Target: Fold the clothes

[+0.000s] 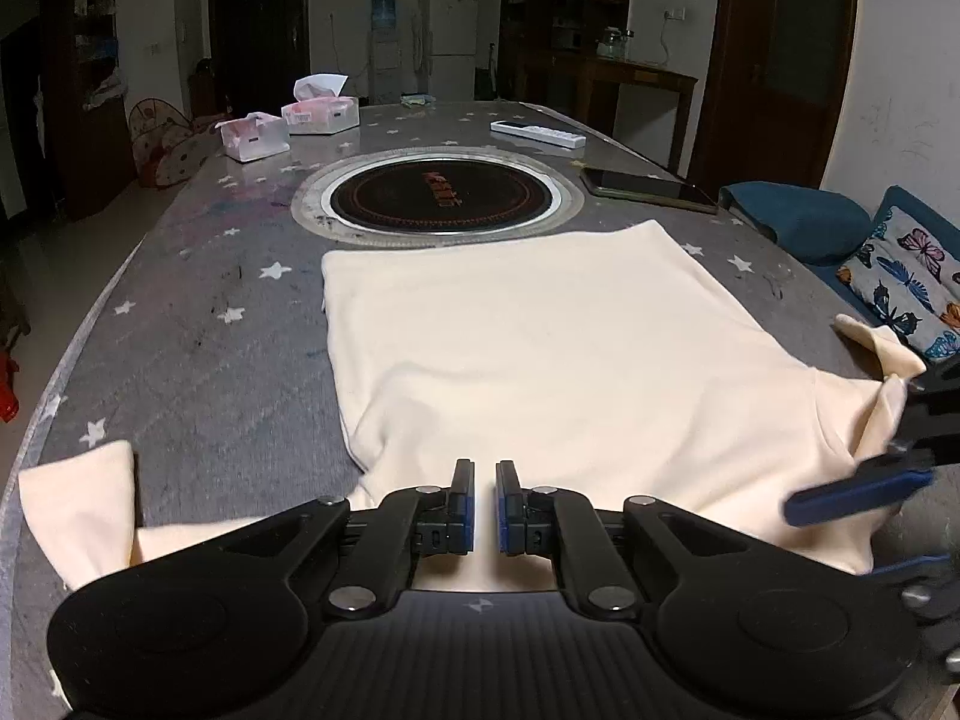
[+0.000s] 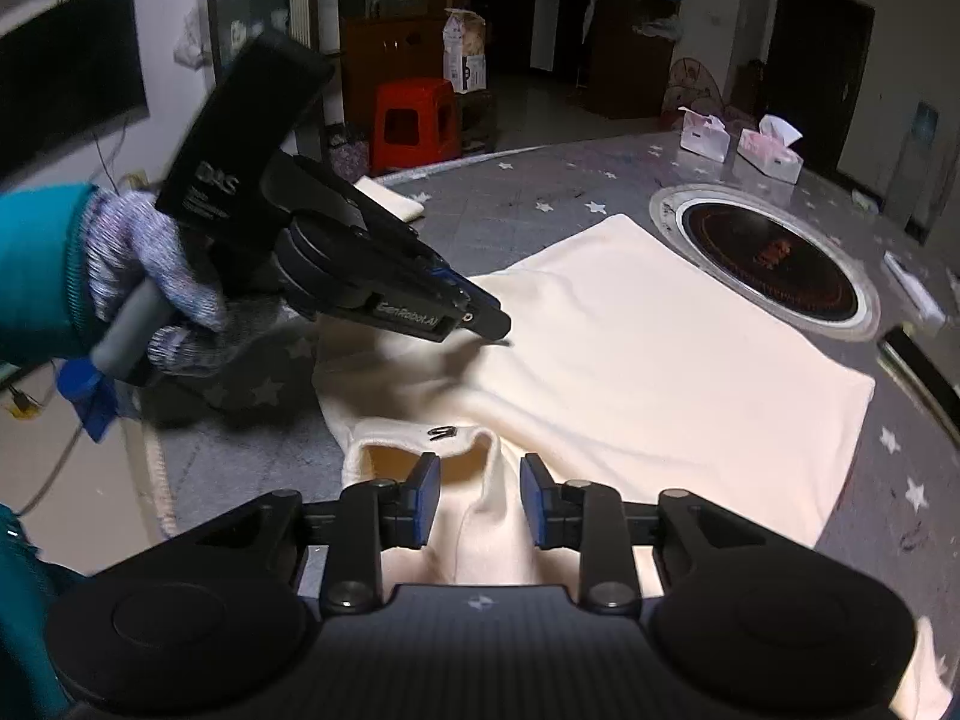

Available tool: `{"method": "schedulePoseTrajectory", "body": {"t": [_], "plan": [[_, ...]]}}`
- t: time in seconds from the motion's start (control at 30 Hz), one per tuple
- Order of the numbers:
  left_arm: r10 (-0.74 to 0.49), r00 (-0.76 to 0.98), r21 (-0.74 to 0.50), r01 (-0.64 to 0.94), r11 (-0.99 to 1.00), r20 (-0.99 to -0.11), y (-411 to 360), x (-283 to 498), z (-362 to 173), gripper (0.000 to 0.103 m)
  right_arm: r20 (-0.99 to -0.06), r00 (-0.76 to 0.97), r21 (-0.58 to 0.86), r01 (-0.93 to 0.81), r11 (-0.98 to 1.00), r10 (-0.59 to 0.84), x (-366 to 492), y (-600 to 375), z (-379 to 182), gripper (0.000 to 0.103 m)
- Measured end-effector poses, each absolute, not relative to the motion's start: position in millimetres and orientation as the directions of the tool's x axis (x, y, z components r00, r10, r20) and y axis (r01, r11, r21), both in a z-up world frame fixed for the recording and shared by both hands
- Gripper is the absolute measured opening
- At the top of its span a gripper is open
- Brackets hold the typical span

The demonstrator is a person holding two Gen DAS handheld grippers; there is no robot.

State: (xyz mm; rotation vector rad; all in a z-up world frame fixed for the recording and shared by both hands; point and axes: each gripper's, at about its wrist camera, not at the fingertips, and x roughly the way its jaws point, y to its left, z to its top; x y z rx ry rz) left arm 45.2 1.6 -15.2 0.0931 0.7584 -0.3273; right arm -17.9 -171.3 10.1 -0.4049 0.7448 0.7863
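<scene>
A cream shirt (image 1: 540, 354) lies spread on the grey star-patterned table (image 1: 198, 300), just before the round hob (image 1: 441, 195). The left gripper (image 1: 485, 507), marked "GenRobot.AI" and "DAS" in the right wrist view, hovers over the shirt, jaws nearly together and holding nothing. The right gripper (image 2: 479, 501) stands with jaws apart around the collar (image 2: 420, 450).
</scene>
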Motion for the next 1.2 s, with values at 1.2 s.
{"method": "schedulePoseTrajectory", "body": {"t": [1.2], "plan": [[-0.413,0.623,-0.087,0.484,0.871,-0.664,-56.8,23.2,-8.9,0.012,-0.733,0.533,0.096,-0.533,0.841,0.422,-33.6,-262.7,-4.1,0.006]]}}
